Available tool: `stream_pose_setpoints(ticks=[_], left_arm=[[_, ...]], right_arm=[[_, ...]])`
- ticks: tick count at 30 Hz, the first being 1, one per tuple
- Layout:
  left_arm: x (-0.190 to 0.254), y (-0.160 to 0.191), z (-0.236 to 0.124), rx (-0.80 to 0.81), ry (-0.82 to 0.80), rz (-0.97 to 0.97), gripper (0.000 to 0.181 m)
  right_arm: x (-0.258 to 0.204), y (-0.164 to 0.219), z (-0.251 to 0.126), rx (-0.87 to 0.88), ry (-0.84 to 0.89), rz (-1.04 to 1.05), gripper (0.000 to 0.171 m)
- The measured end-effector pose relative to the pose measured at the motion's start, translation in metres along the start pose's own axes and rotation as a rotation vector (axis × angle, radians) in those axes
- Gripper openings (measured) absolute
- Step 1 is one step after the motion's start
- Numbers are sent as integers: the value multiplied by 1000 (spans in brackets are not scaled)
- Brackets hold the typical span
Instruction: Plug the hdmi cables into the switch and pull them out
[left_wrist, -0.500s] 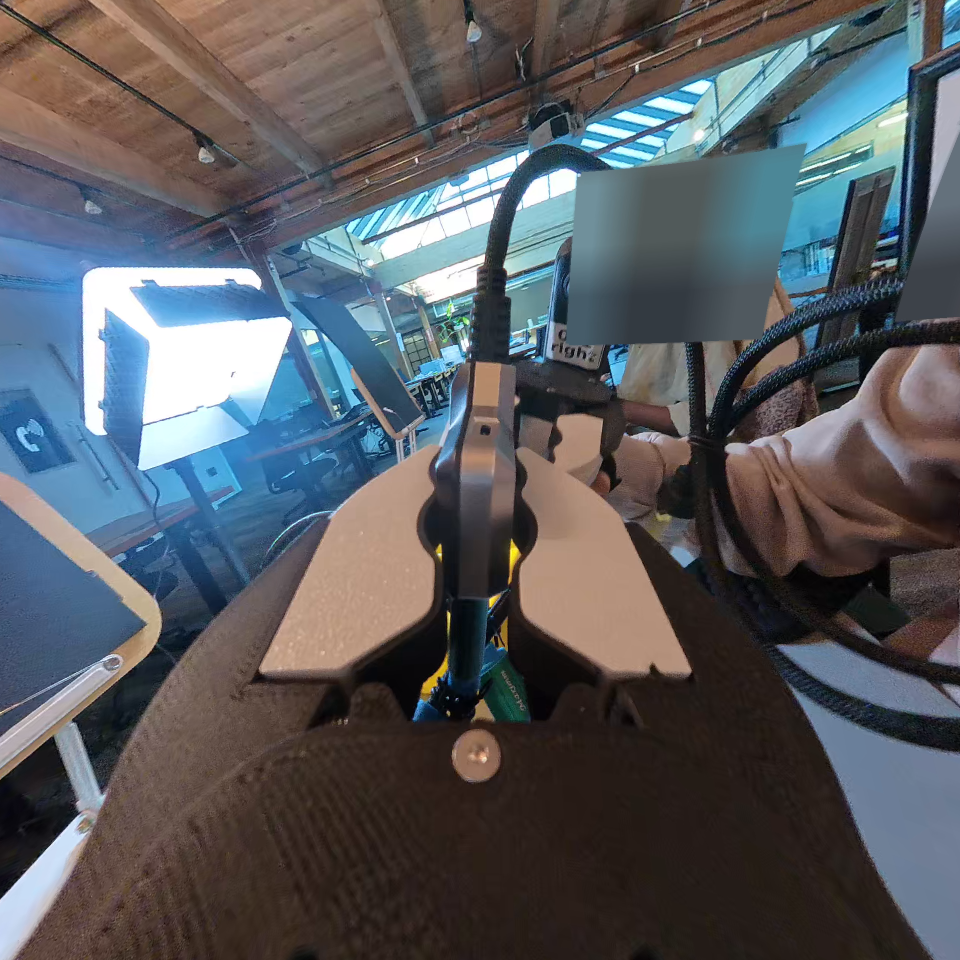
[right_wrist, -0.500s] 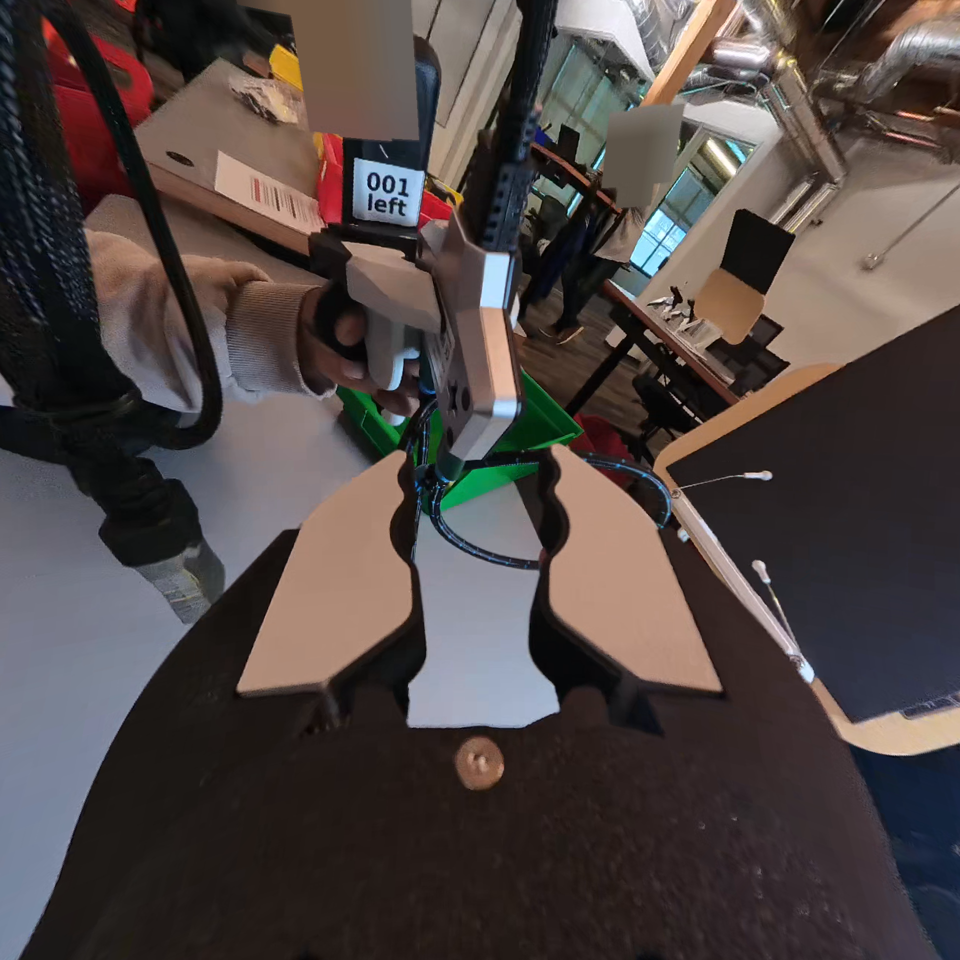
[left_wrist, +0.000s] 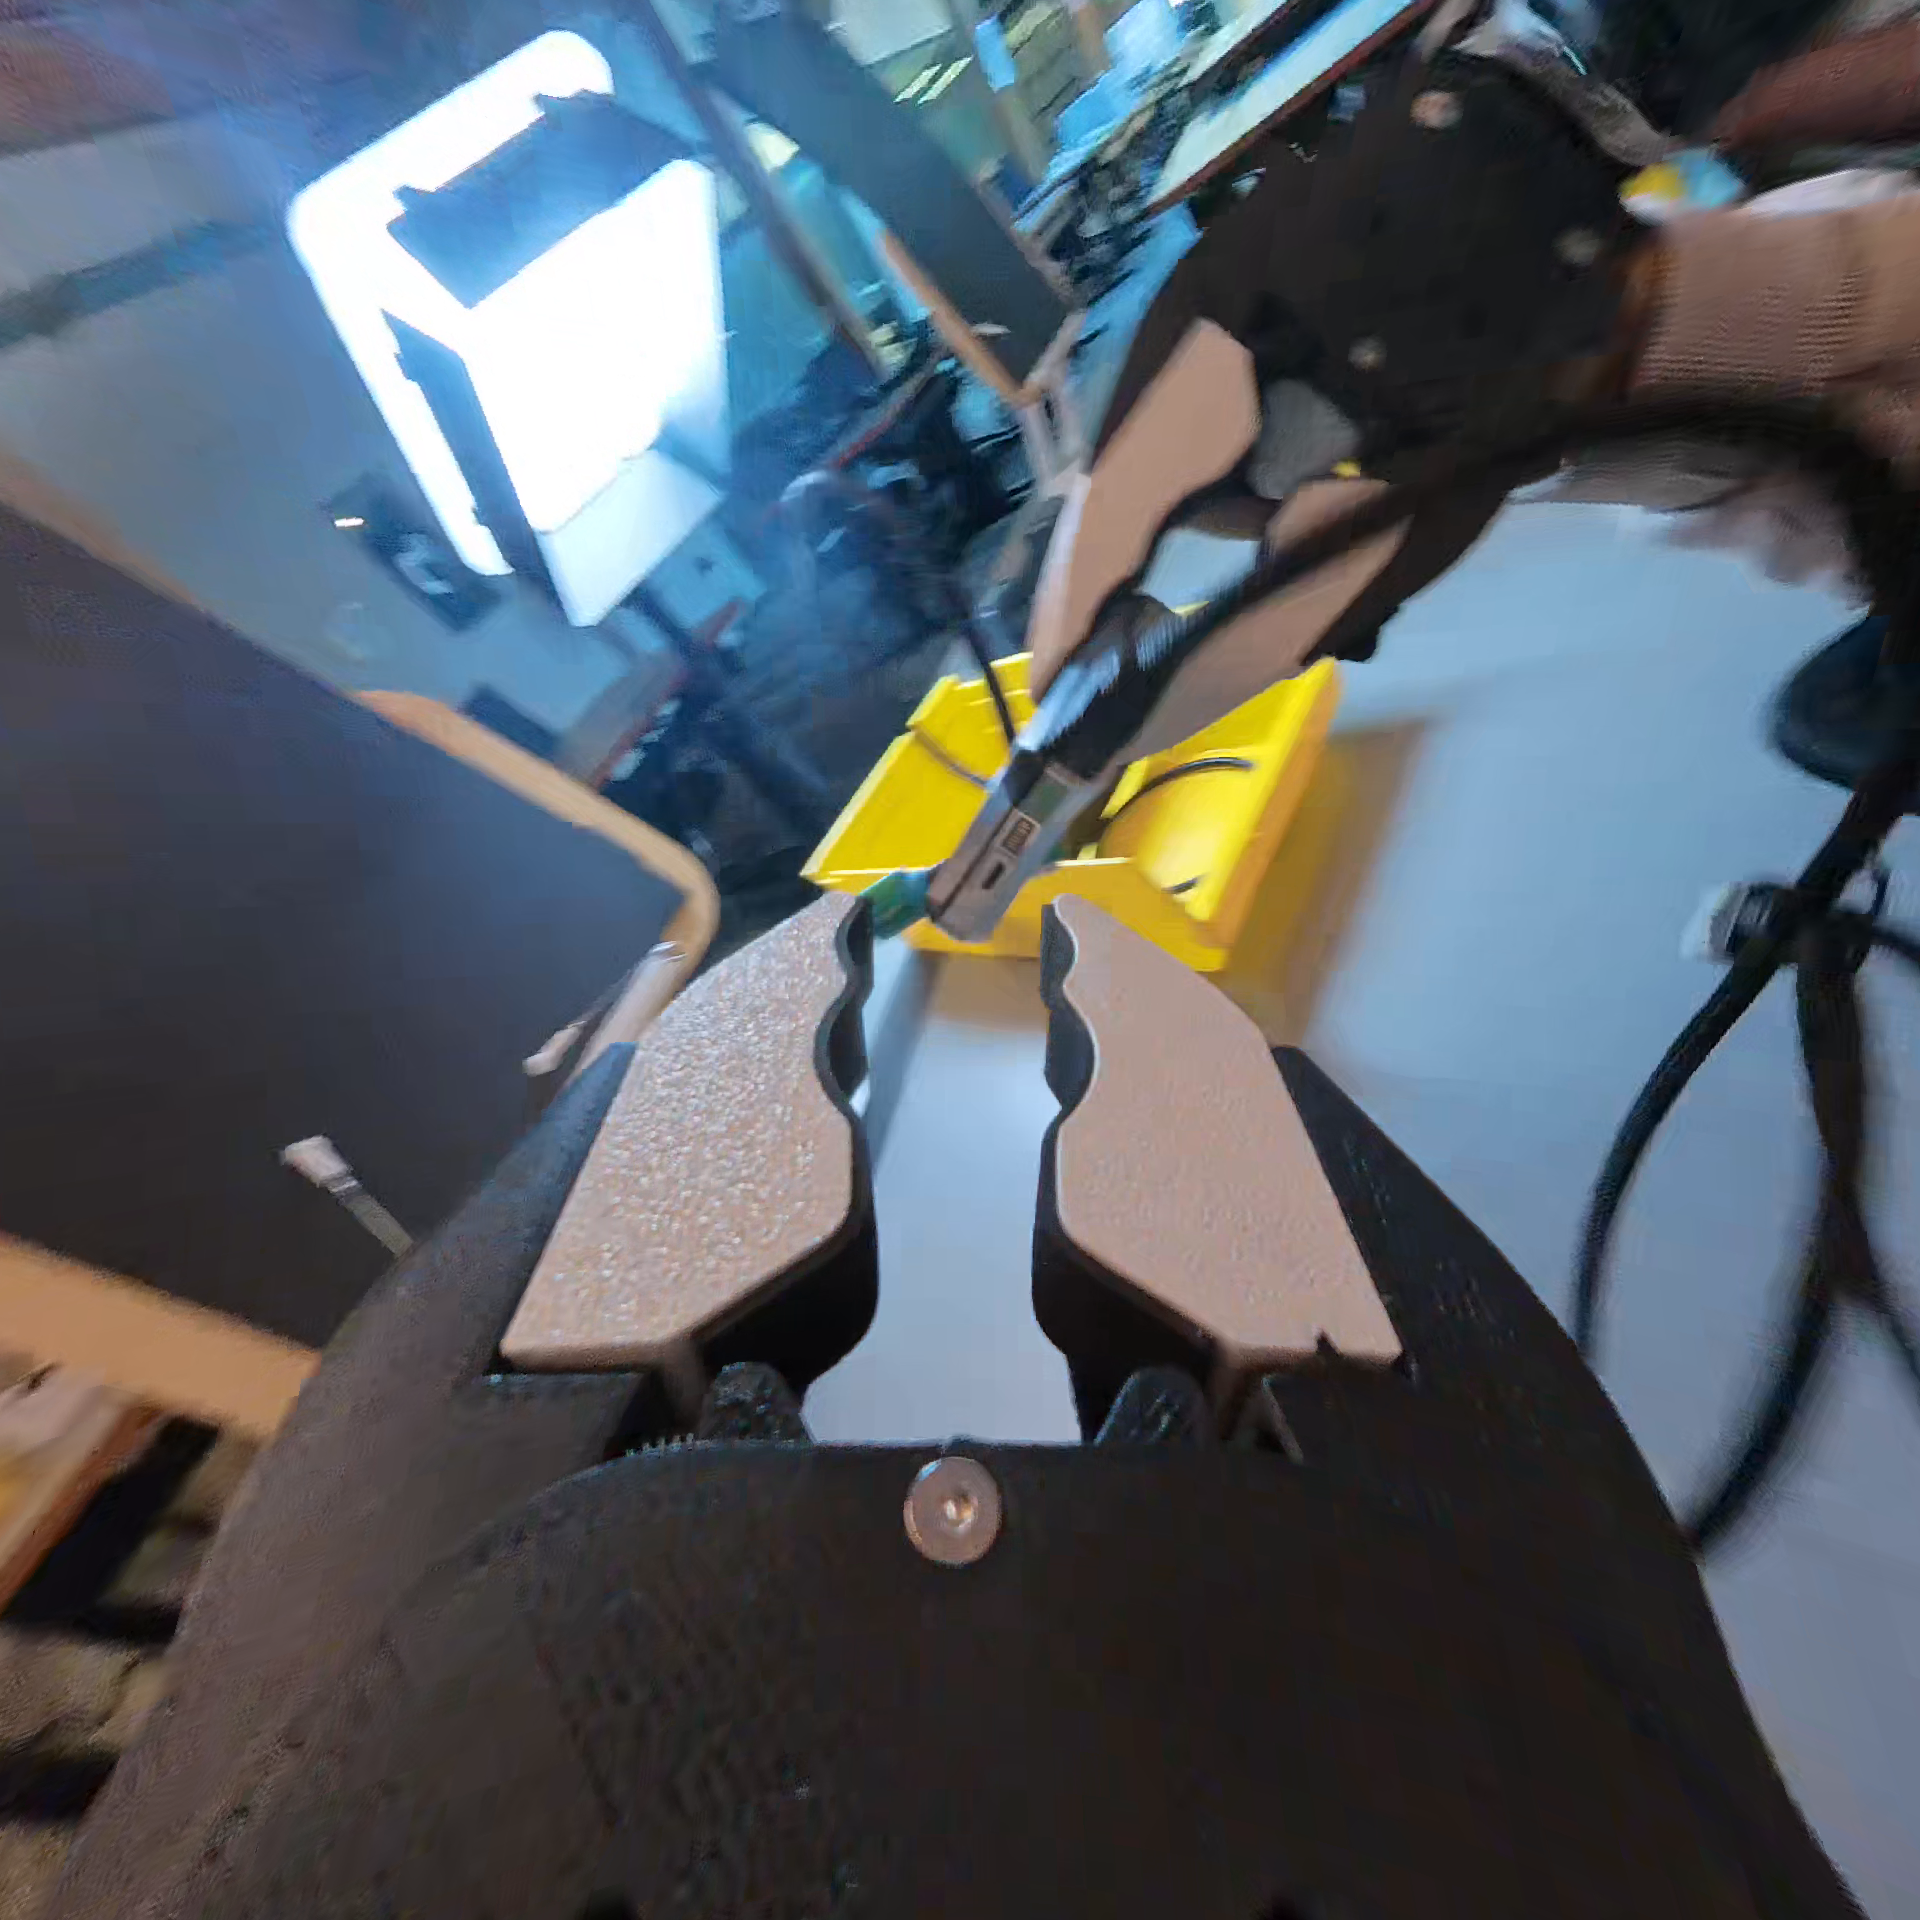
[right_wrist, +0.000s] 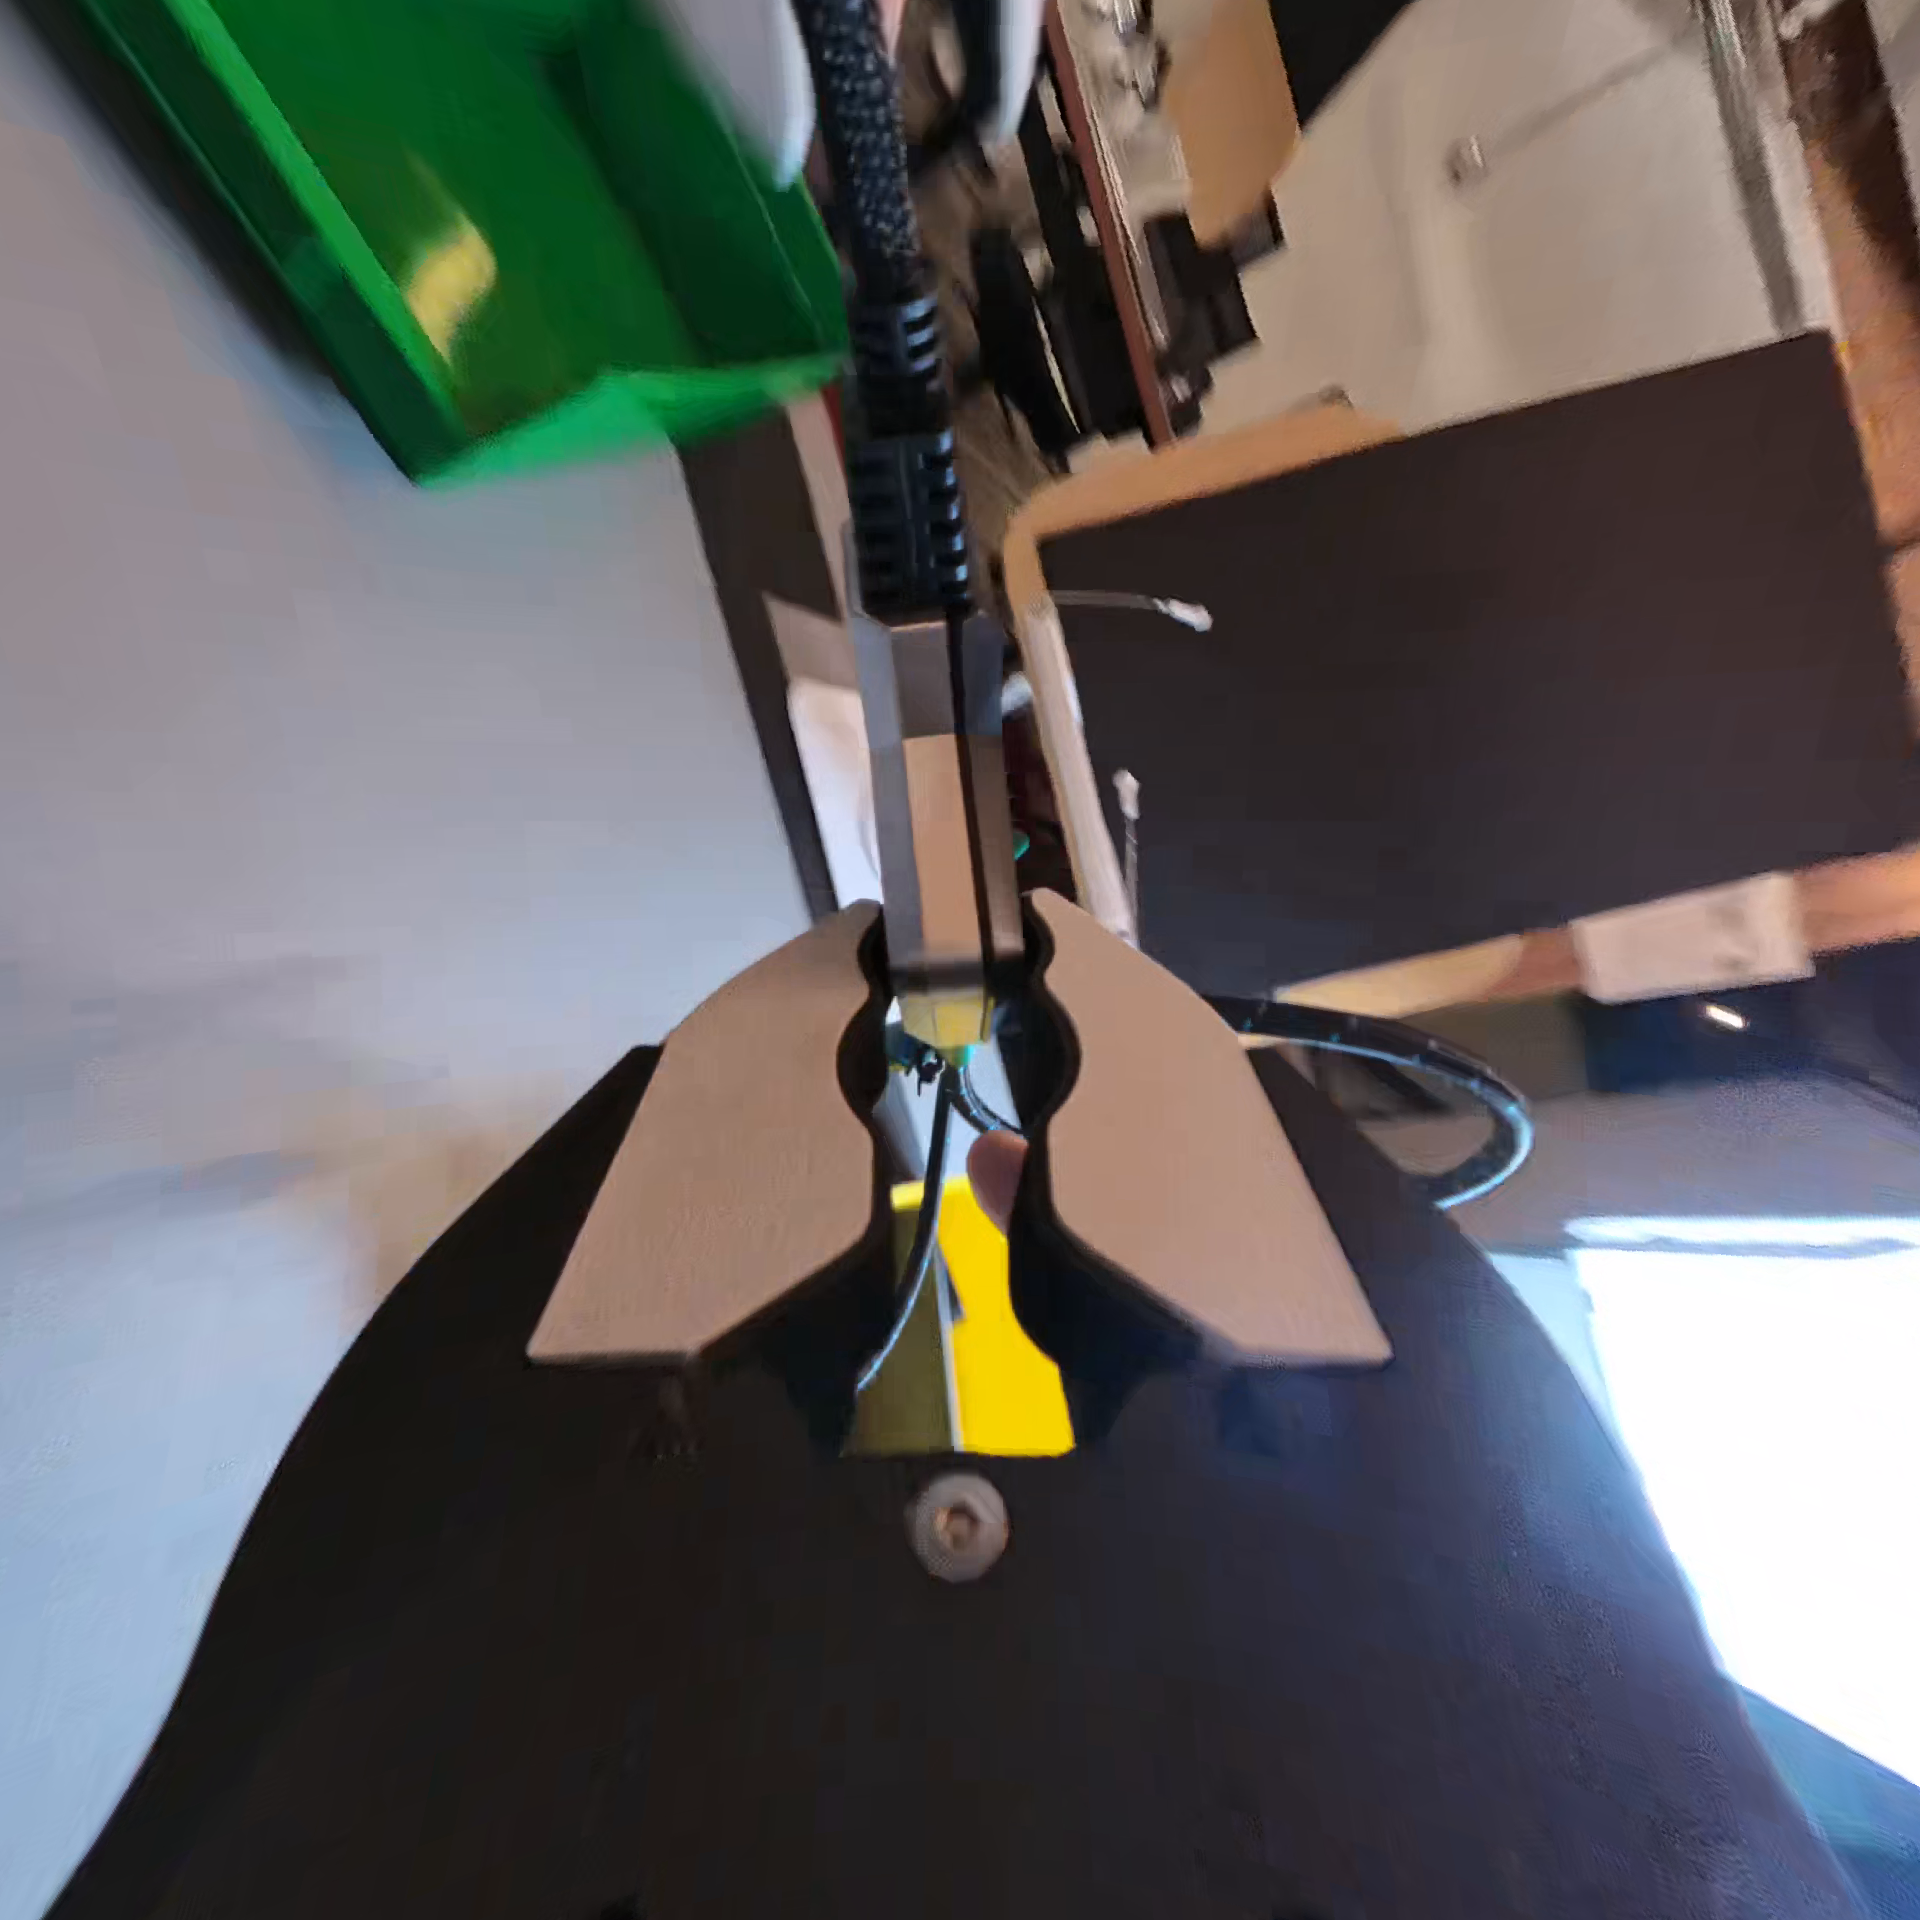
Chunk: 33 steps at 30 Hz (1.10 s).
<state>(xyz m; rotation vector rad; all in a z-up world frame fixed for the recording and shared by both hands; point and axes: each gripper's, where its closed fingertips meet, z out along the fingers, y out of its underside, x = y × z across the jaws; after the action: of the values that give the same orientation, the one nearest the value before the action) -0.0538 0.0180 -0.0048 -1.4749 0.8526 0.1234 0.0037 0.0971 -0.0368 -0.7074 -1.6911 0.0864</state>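
Observation:
The silver switch (right_wrist: 940, 831) is clamped between my right gripper's (right_wrist: 956, 925) fingers and points away from the camera. A black braided HDMI cable (right_wrist: 883, 208) is plugged into its far end. A yellow-green connector shows at its near end. In the left wrist view the switch (left_wrist: 1003, 842) hangs just past my left gripper (left_wrist: 954, 920), which is open and empty. The right gripper (left_wrist: 1112, 686) reaches in from the upper right, held by a sleeved hand (left_wrist: 1787, 301). Both views are motion-blurred.
A yellow bin (left_wrist: 1226, 831) stands on the white table (left_wrist: 1507, 831) behind the switch. A green bin (right_wrist: 468, 260) sits at the far left. A black panel with a wooden rim (left_wrist: 260, 883) borders the table. Loose black cables (left_wrist: 1714, 1039) hang at the right.
The switch has passed from my left gripper to my right. The left has opened and drawn back; the right has shut on the switch. Both cameras have swung downward.

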Motion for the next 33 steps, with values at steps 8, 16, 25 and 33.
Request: stream_pose_setpoints(ticks=[8,16,25,33], left_arm=[[22,-44,2,-48,-52,9,28],[28,69,47,-543,-87,318,26],[50,97,54,-549,78,329,39],[57,90,60,-479,102,432,23]], right_arm=[[-23,31,34,-325,78,-200,20],[-57,13,35,-269,-61,-241,21],[-76,-14,23,-66,-192,-224,19],[-59,-43,-1,136,-234,-18,21]])
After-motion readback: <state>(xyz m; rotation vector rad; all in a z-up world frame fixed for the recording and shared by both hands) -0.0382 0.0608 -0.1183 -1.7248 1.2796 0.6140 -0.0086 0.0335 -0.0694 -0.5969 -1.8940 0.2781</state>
